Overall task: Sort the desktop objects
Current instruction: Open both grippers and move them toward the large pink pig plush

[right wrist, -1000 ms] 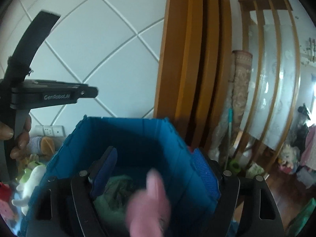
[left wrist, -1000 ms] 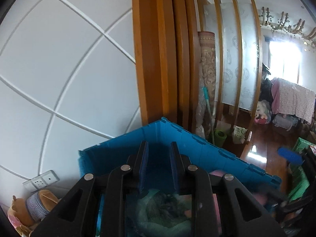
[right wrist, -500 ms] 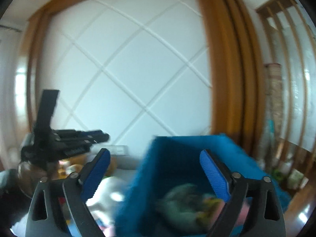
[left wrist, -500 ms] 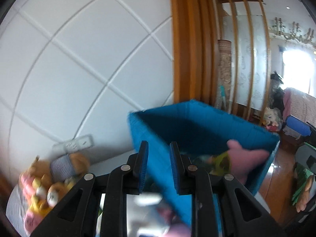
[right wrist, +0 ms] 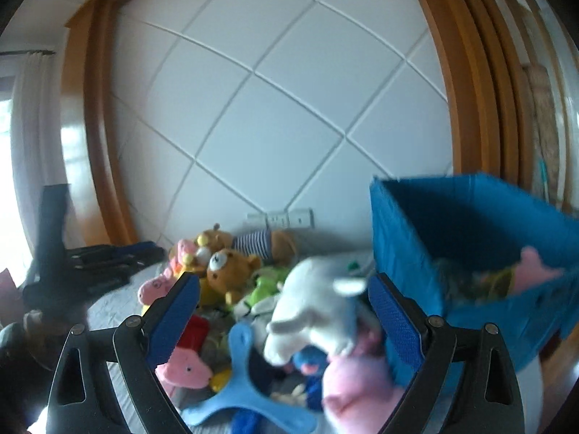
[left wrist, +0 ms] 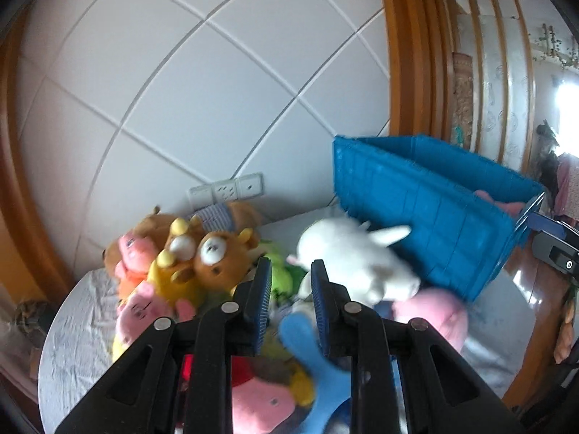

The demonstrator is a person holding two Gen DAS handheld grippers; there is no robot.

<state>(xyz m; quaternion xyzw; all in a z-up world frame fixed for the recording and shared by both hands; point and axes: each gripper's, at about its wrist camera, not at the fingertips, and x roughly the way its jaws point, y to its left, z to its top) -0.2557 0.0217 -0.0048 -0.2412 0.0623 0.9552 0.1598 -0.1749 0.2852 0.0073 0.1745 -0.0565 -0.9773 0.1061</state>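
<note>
A heap of plush toys lies on a round table (left wrist: pixel 72 325) with a grey-white cloth: a white plush (left wrist: pixel 358 256) (right wrist: pixel 315 300), a brown bear (left wrist: pixel 217 256) (right wrist: pixel 231 271), pink plushes (left wrist: pixel 434 311) (right wrist: pixel 354 379) and a light blue plush (left wrist: pixel 311 347) (right wrist: pixel 246 372). A blue crate (left wrist: pixel 434 213) (right wrist: pixel 409 253) stands at the right with a pink plush and others inside. My left gripper (left wrist: pixel 288 273) hovers over the heap, jaws narrowly apart and empty. My right gripper (right wrist: pixel 284 296) is wide open above the white plush, empty.
A white tiled wall with sockets (left wrist: pixel 226 190) is behind the table. A wooden frame (left wrist: pixel 409 50) stands at the right. The left gripper's body (right wrist: pixel 83 260) shows at the left of the right wrist view. The table edge drops to a wooden floor at the right.
Both grippers have swung left and down from over the blue crate to over the heap of plush toys. A pink plush that passed by the right gripper now lies in the crate.
</note>
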